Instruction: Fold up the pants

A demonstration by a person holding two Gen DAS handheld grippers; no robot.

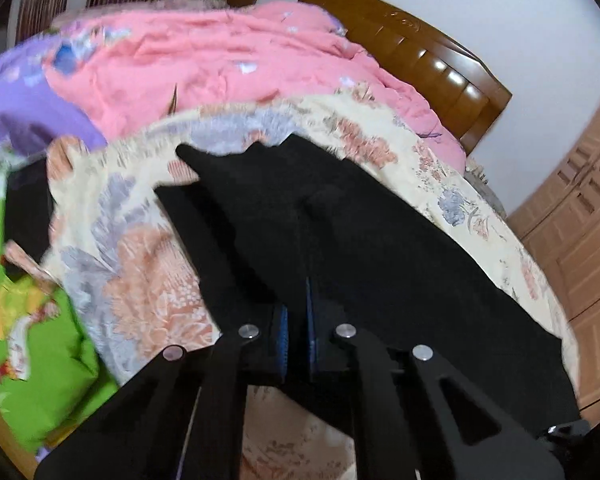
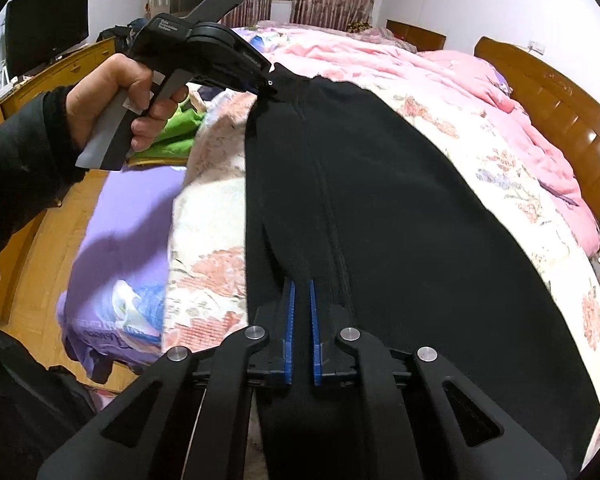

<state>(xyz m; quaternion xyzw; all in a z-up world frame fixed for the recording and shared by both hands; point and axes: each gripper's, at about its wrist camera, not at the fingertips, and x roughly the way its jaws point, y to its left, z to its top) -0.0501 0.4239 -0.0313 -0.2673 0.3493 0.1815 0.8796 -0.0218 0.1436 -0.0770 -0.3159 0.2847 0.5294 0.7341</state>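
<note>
Black pants (image 2: 380, 216) lie lengthwise on the flowered blanket (image 2: 512, 184) of the bed, running from the near edge out toward the far left corner, with the pink quilt (image 2: 500, 92) beyond them toward the headboard (image 2: 572, 120).

Both tongs are clamped on the pants. Right tongs (image 2: 302, 292): blue pads pinched narrow on a ridge of black cloth at the near end, just beside the centre seam. Left tongs (image 1: 296, 312): same, closed tight on a bunched fold. From the right wrist view you see the left tongs (image 2: 272, 80) biting the far end of the pants, with your left hand (image 2: 112, 96) squeezing the trigger.

So you hold one long edge at both ends. Likely step: lift and fold lengthwise, one leg over the other.

How to do it well:
- Keep both triggers squeezed. The cloth looks thick and fleecy, and could slip from a shallow pinch.
- Check each pinch has the layers you want; I can't tell how many are caught.
- Lift both ends together and keep the edge taut between the tongs so the middle doesn't sag.
- Carry it across toward the quilt side and line up edge on edge, seam as guide.
- Lower flat and release only once the cloth rests on the blanket.
- Watch that you don't drag the blanket along.
</note>
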